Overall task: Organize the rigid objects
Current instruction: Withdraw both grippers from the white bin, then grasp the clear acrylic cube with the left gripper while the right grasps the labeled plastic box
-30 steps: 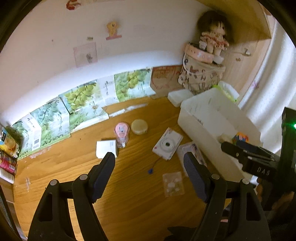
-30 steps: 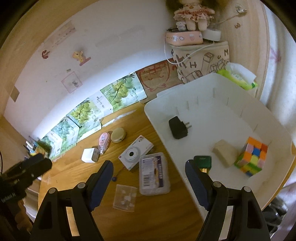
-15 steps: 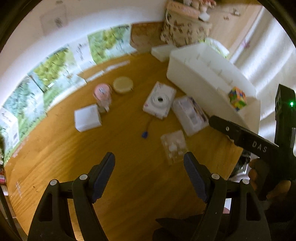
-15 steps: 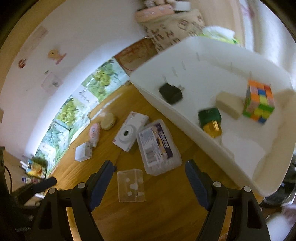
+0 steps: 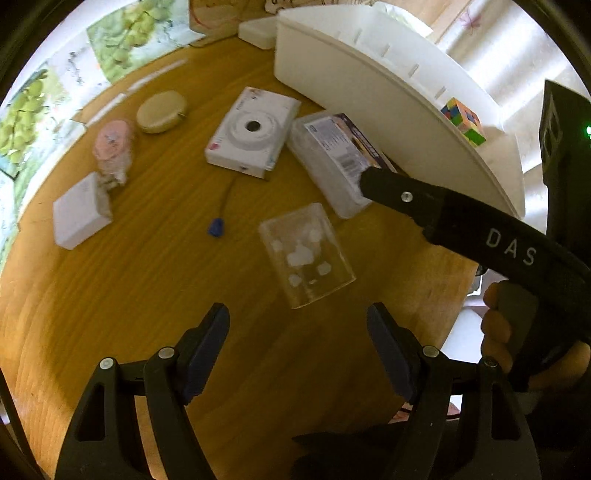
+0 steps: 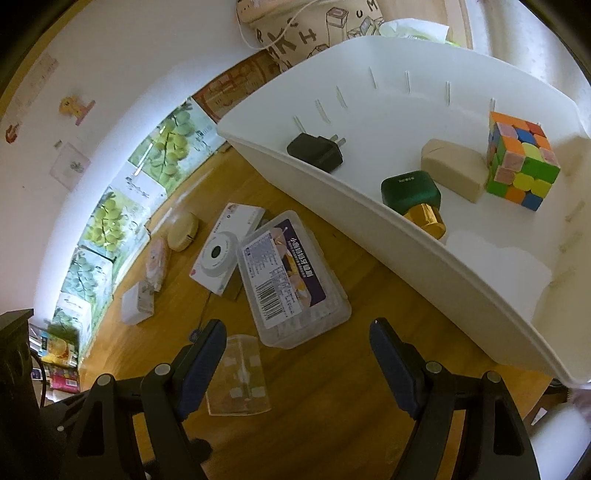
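Note:
A white bin (image 6: pixel 461 266) on the wooden table holds a colour cube (image 6: pixel 521 162), a black plug (image 6: pixel 316 151), a beige block (image 6: pixel 452 170) and a green-and-gold box (image 6: pixel 413 195). On the table lie a clear labelled case (image 6: pixel 288 277), a white camera (image 5: pixel 253 131), a small clear box (image 5: pixel 306 254), a white square box (image 5: pixel 79 216), a pink item (image 5: pixel 112 146) and a beige round case (image 5: pixel 160 116). My left gripper (image 5: pixel 299 354) is open above the small clear box. My right gripper (image 6: pixel 295 362) is open just in front of the labelled case.
The right gripper's black arm (image 5: pixel 461 221) crosses the left wrist view over the labelled case (image 5: pixel 332 158). The bin (image 5: pixel 369 77) fills the right side. Green printed cartons (image 6: pixel 110 221) line the back wall. A printed bag (image 6: pixel 314 33) stands behind the bin.
Both grippers have dropped toward the table and moved forward. The small clear box and labelled case now sit much closer. Both stay open.

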A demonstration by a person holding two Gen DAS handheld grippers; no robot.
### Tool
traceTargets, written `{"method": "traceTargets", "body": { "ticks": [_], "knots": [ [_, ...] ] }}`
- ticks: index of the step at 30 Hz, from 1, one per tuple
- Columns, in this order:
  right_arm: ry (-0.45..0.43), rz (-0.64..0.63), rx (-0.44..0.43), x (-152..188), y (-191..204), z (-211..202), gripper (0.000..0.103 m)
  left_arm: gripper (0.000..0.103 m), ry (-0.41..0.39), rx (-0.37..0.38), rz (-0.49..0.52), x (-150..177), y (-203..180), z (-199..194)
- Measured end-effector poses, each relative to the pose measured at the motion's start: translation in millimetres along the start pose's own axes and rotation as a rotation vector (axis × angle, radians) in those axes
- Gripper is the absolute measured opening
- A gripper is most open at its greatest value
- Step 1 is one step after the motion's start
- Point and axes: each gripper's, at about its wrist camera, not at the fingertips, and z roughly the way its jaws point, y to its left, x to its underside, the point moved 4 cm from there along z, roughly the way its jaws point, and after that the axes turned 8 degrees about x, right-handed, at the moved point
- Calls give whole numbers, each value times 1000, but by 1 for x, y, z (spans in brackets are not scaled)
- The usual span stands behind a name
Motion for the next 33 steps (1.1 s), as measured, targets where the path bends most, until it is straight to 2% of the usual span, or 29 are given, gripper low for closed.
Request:
{"method": "traceTargets", "body": {
  "ticks": [10,20,31,33],
  "knots": [
    [53,-2,38,-1,1,15,81,80,-2,30,-36,-6,-4,19],
    [79,-12,70,-5,4,23,81,80,-14,26,-67,-18,-4,26],
    [104,-78,108,-10,14,36,72,78,0,27,-150,-26,6,38],
    [105,-88,107,-11,16,37,70,75,0,29,-163,-26,9,38]
  ]
}}
